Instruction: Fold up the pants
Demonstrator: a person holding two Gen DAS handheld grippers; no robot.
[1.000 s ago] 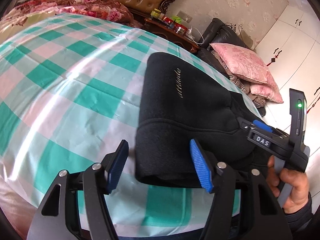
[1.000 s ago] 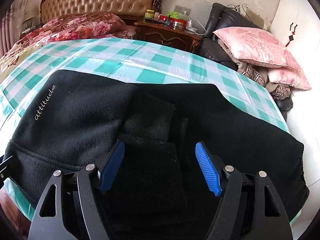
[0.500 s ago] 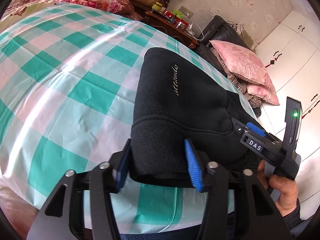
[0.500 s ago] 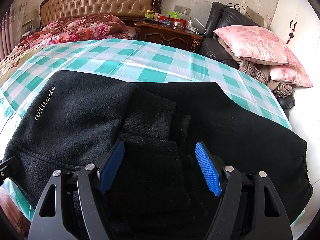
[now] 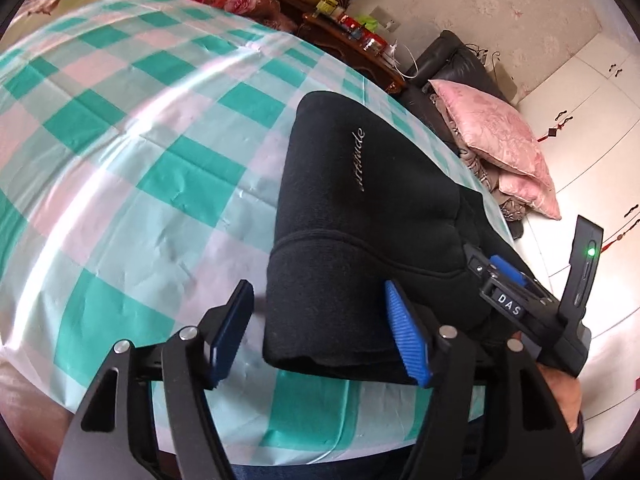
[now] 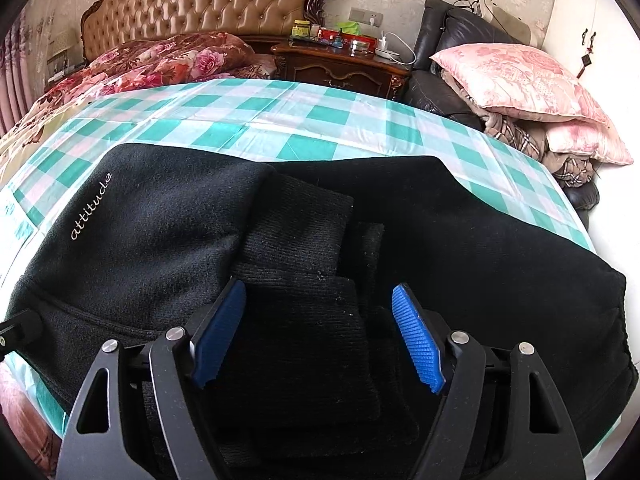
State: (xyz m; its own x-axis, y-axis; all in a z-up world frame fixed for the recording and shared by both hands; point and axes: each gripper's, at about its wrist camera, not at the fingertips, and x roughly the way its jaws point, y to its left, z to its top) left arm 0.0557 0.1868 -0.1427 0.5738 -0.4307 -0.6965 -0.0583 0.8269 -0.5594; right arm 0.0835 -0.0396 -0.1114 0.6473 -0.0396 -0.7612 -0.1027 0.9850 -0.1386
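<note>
Here, left tool (image 5: 320, 332) just reopened around pants (image 5: 360, 220) corner, right tool (image 6: 318, 330) spread, seemingly ungripped.

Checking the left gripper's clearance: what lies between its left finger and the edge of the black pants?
Only bare checked cloth: the left wrist view shows a gap between that finger of the left gripper and the pants.

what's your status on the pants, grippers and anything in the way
Left gripper just reopened, open over pants edge. Right gripper open above folded cuffs. Pants on checked cloth, nothing in the way.
</note>
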